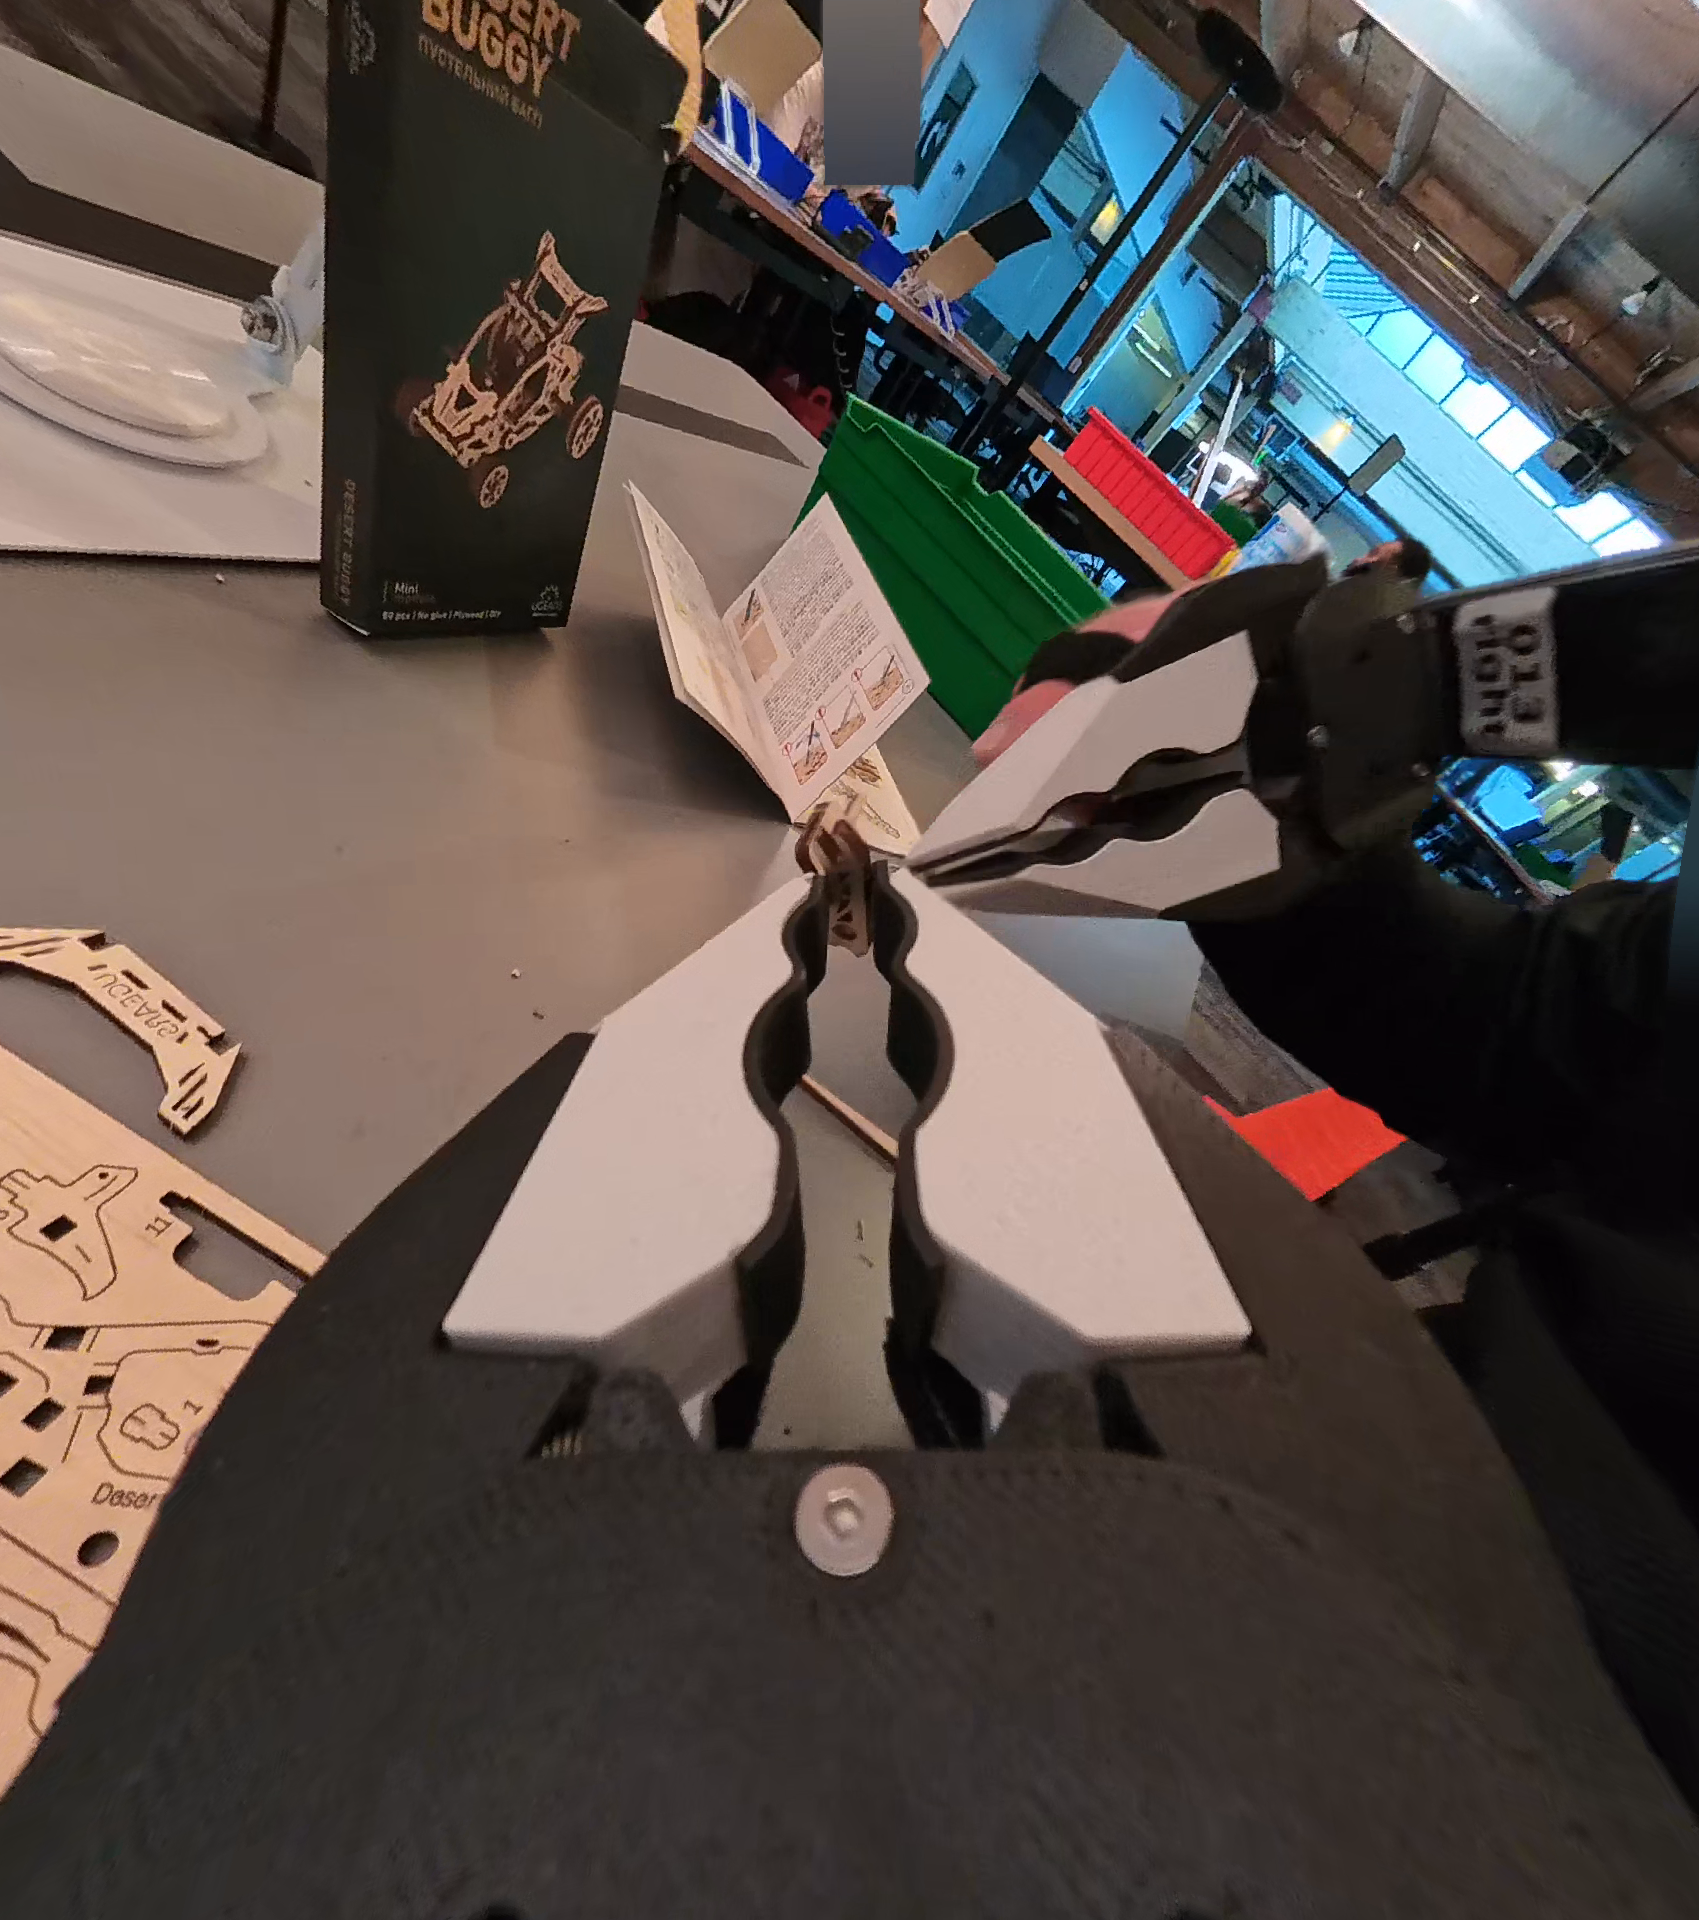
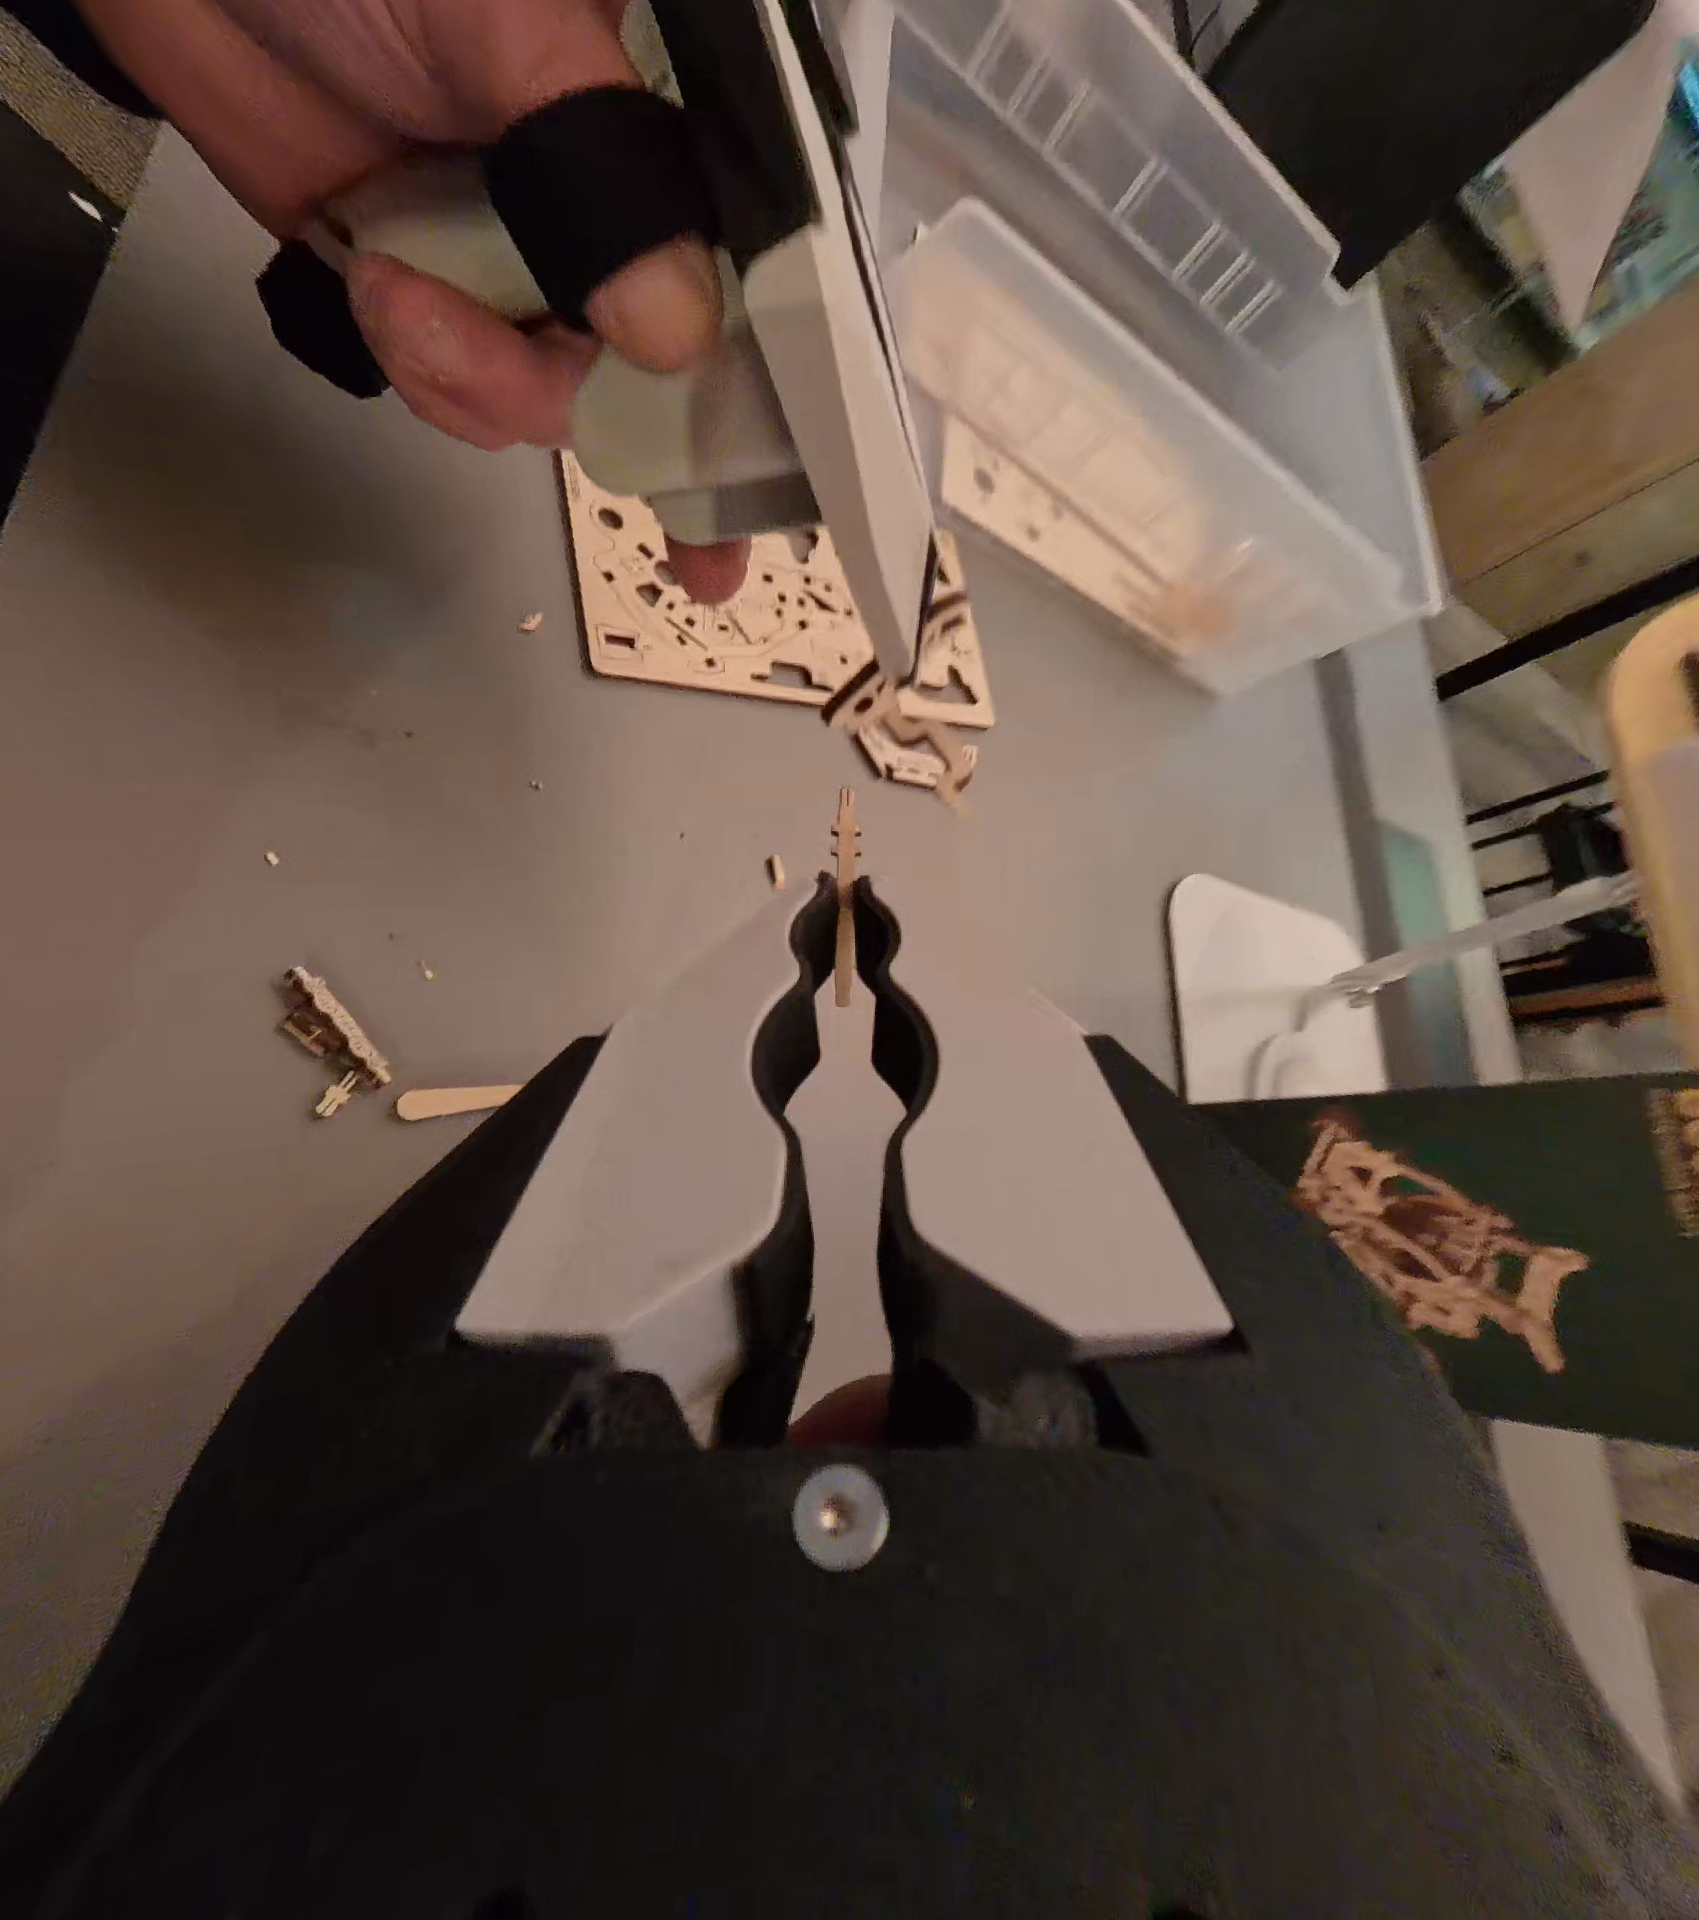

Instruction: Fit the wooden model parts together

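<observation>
Both hand-held grippers point(image 1: 840, 894) point(image 2: 843, 894) clench wooden parts point(image 1: 843, 883) point(image 2: 845, 904); lettered dark box point(image 1: 481, 343) behind

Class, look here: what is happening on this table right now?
A person is building a wooden model with two hand-held tongs. The left tongs pinch a small wooden assembly; the right tongs pinch a thin notched wooden pin. The two parts are close but not yet joined. Punched-out part sheets and the kit box lie around.
</observation>
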Motion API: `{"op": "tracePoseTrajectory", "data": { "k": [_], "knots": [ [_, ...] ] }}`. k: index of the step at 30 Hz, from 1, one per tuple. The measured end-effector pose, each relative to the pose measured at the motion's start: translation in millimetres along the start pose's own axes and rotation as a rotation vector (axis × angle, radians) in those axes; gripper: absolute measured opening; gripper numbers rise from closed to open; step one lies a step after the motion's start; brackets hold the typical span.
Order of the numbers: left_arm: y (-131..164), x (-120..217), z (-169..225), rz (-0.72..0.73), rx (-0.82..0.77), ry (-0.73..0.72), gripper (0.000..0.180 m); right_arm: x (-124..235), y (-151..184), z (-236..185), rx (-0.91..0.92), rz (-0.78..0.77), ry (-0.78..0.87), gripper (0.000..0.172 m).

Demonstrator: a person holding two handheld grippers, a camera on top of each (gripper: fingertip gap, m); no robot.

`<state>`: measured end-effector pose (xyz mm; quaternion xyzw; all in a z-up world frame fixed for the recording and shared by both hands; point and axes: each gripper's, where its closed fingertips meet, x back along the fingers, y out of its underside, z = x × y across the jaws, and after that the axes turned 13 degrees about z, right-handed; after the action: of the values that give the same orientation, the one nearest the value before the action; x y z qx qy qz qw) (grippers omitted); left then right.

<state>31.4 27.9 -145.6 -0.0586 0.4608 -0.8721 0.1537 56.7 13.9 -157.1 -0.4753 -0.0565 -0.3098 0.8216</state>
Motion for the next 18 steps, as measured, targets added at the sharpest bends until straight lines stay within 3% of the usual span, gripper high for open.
{"op": "tracePoseTrajectory", "data": {
  "k": [6, 18],
  "knots": [
    [1.2, -2.8, 3.1, -0.019, -0.046, -0.002, 0.005, -3.4, -6.1, 5.0, 0.177, -0.031, 0.023, 0.001],
    [1.9, -5.1, 7.1, -0.039, -0.084, 0.003, 0.005, -7.7, -6.8, 3.8, 0.271, -0.051, 0.006, 0.001]
  ]
}}
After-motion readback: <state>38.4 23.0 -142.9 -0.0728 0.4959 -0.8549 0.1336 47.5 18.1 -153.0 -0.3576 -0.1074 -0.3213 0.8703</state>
